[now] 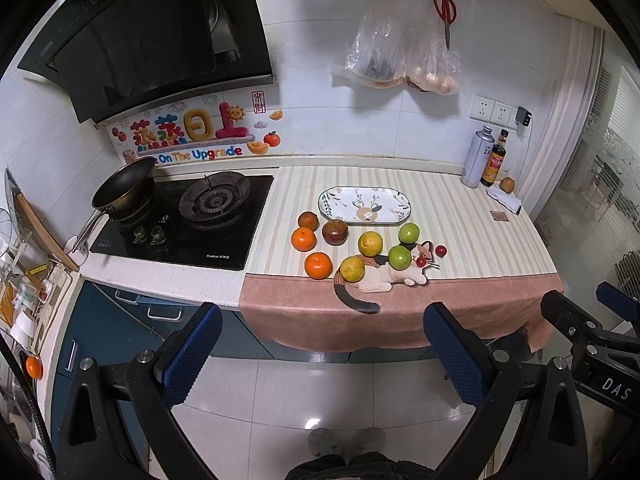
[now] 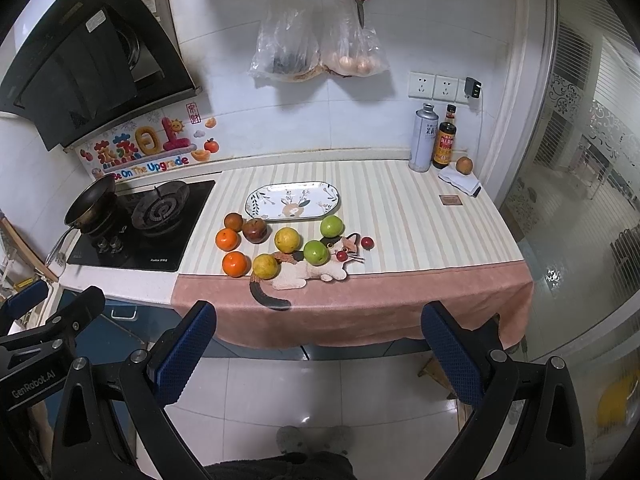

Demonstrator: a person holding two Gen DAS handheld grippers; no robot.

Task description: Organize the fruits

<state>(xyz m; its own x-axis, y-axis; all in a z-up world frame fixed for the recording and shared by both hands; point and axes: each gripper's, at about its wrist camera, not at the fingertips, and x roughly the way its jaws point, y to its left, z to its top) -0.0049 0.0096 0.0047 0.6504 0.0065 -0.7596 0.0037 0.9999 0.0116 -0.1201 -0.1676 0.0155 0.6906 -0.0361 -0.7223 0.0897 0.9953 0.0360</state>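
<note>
Both claws hang wide open and empty, well back from the counter over the floor tiles: the left gripper [image 1: 320, 356] and the right gripper [image 2: 318, 354] each show their blue pads spread far apart with nothing between them.

Ahead on the striped cloth [image 1: 460, 208], the oval plate [image 1: 364, 205] sits bare at about 12 o'clock of the fruit cluster. Just below it lie a brownish fruit [image 1: 308, 220] and a dark red apple [image 1: 335, 232]; two oranges [image 1: 304, 239] sit at roughly 9 and 7 o'clock of the group, two yellow citrus fruits [image 1: 370, 243] near the middle, two green fruits [image 1: 409, 233] toward 3 o'clock, and two small red cherry-like fruits [image 1: 441, 250] at the right edge. Several of these rest on or beside a cat-shaped mat [image 1: 384, 276].

By my reading, sorting has not begun: no fruit is on the plate. The next move calls for either claw to travel forward and down onto one fruit, probably an outer one, closing gently so that its round neighbours are not knocked rolling.
</note>
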